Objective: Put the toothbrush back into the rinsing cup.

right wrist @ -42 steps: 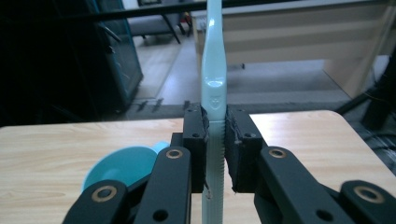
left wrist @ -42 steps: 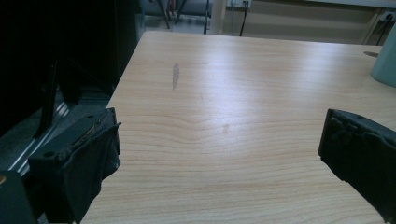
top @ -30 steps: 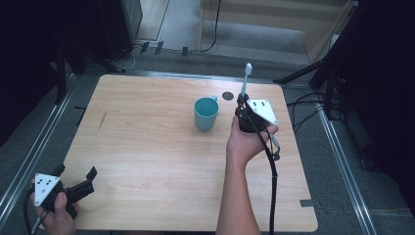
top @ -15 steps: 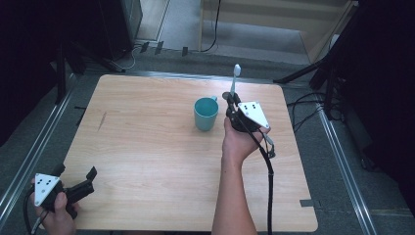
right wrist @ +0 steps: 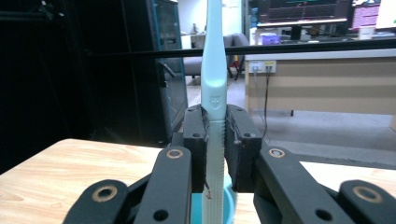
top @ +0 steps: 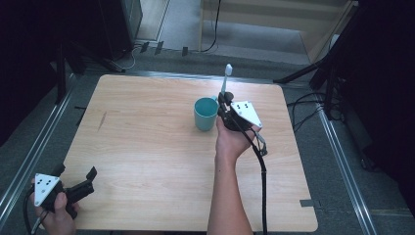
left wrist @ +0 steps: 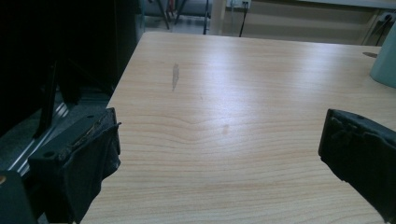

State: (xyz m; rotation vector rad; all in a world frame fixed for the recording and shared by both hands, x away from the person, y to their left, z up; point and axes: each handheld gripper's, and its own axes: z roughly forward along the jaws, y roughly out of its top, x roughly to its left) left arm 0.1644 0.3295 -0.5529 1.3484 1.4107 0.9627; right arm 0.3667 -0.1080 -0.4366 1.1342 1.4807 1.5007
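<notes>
At the left, the left gripper (top: 78, 186) sits at the near corner of the table (top: 147, 147), jaws wide apart and holding nothing. It has not moved. In the middle stands the cup (top: 205, 112). The right gripper (top: 224, 100) pinches a toothbrush (top: 226, 78) that stands straight up. A second ago it was off to the right; now it is right beside the cup's rim, so I think the brush goes in soon. The brush's bottom end is hidden behind the jaws.
</notes>
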